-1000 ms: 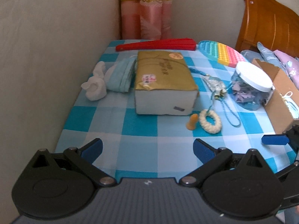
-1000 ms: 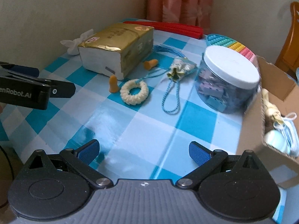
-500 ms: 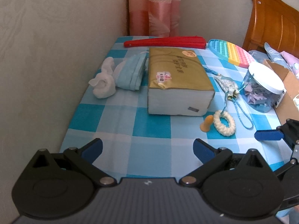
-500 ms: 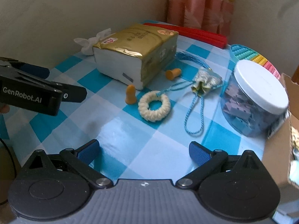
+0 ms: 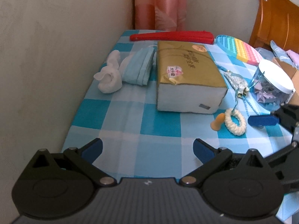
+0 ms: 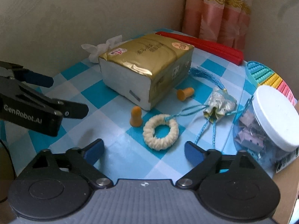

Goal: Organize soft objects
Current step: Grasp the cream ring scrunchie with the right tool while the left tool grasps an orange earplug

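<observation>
We've got the right hand-held gripper [image 6: 143, 149] lined up on the woven ring [image 6: 160, 132], jaws apart and just closing in, nothing pinched yet; left hand-held gripper [image 5: 147, 148] waits wide apart.

Checked table [image 5: 130, 123] under tissue pack [image 5: 188, 78], woven ring [image 6: 160, 134], jar [image 6: 271, 123].

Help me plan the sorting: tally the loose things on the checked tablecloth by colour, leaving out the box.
Orange: 2, earplug, earplug
Cream or white: 2, woven ring, rolled cloth
Light blue: 2, folded masks, clip jar
Gold: 2, tissue pack, tasselled pouch
Red: 1, folded fan
Rainbow: 1, pop toy
Total: 10
</observation>
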### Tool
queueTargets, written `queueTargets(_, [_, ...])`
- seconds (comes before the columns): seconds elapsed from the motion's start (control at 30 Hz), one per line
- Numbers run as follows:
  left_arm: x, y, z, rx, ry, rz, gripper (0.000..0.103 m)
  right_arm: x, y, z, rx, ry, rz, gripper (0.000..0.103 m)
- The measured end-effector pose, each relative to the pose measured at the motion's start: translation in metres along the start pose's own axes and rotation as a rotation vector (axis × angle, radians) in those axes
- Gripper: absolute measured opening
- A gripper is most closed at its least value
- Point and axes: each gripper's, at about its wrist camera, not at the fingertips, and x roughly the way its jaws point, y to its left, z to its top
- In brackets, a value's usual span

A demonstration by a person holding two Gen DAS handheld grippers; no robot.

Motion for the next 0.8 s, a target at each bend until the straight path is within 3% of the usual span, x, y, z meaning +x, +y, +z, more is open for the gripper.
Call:
queueTargets(0.13, [0.001,0.000,-0.001,-0.004,0.000,-0.012,0.102,0.001,-0.004,0.006,0.018,-0.004,-0.030,0.079])
queueTargets(0.27, [0.001,-0.001,-0.001,-0.003,0.006,-0.038,0.102,-0.001,-0.006,0.007,0.035,-0.016,-0.030,0.057])
queueTargets(0.4, [0.001,-0.008,-0.002,0.019,0.003,-0.044,0.102,-0.004,-0.008,0.005,0.048,-0.025,-0.050,0.042])
queueTargets(0.8, [0.003,-0.046,0.008,0.118,-0.038,-0.082,0.102,-0.036,-0.020,-0.028,0.154,0.006,-0.121,0.038])
